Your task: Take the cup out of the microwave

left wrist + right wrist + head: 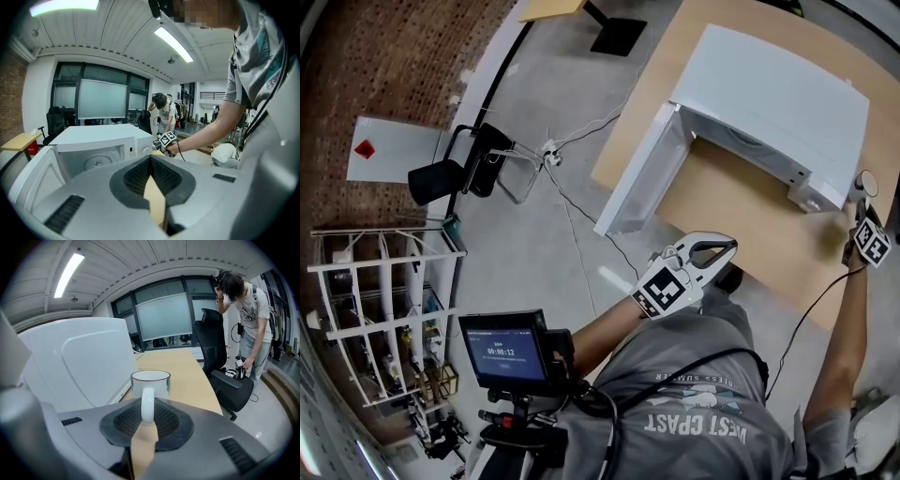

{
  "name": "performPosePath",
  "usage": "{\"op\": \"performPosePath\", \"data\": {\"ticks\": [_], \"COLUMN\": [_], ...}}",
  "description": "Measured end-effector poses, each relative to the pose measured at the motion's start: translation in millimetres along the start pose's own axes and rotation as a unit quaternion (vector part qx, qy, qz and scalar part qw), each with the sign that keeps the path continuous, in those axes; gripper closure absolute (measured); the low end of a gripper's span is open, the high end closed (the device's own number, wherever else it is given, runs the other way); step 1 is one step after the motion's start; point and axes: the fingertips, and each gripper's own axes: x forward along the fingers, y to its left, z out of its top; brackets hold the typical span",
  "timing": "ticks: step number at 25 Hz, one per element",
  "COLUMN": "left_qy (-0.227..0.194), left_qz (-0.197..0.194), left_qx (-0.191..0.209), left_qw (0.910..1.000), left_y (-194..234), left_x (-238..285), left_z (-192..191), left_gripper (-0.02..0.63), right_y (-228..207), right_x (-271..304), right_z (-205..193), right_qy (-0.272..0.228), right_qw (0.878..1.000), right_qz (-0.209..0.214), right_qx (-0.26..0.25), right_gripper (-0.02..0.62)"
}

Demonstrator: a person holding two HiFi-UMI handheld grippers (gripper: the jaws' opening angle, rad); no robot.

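A white microwave (778, 94) stands on a wooden table (750, 216) with its door (637, 173) swung open to the left. In the left gripper view its cavity (93, 161) shows only a turntable. The white cup (150, 380) stands upright just right of the microwave, low over the table, and my right gripper (147, 411) is shut on its handle. From the head view the cup (865, 182) and right gripper (863, 204) sit at the table's right end. My left gripper (722, 251) hovers off the table's near edge, shut and empty, facing the microwave's open front (150, 158).
A black office chair (225, 366) stands beyond the table's far end, with a person (248, 310) beside it. On the floor to the left are a small screen on a tripod (506, 352), a white shelf rack (384, 309), a black chair (455, 167) and cables (572, 206).
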Motion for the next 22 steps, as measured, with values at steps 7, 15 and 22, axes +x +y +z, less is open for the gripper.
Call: {"op": "performPosePath", "data": {"ticks": [7, 15, 22], "left_qy": [0.003, 0.004, -0.005], "left_qz": [-0.001, -0.001, 0.001], "left_qx": [-0.003, -0.002, 0.001], "left_qw": [1.0, 1.0, 1.0], "left_y": [-4.8, -8.1, -12.7], "left_x": [-7.3, -14.7, -25.5], "left_z": [-3.7, -9.9, -20.0], "left_gripper": [0.563, 0.563, 0.563], "right_y": [4.6, 12.4, 17.4], "right_x": [-4.3, -3.2, 2.7], "right_z": [-17.3, -27.7, -55.0], "right_qy": [-0.01, 0.0, 0.06], "right_qw": [1.0, 0.998, 0.996], "right_qz": [-0.006, -0.023, -0.012], "right_qx": [-0.008, -0.056, -0.067], "right_gripper": [0.526, 0.526, 0.525]}}
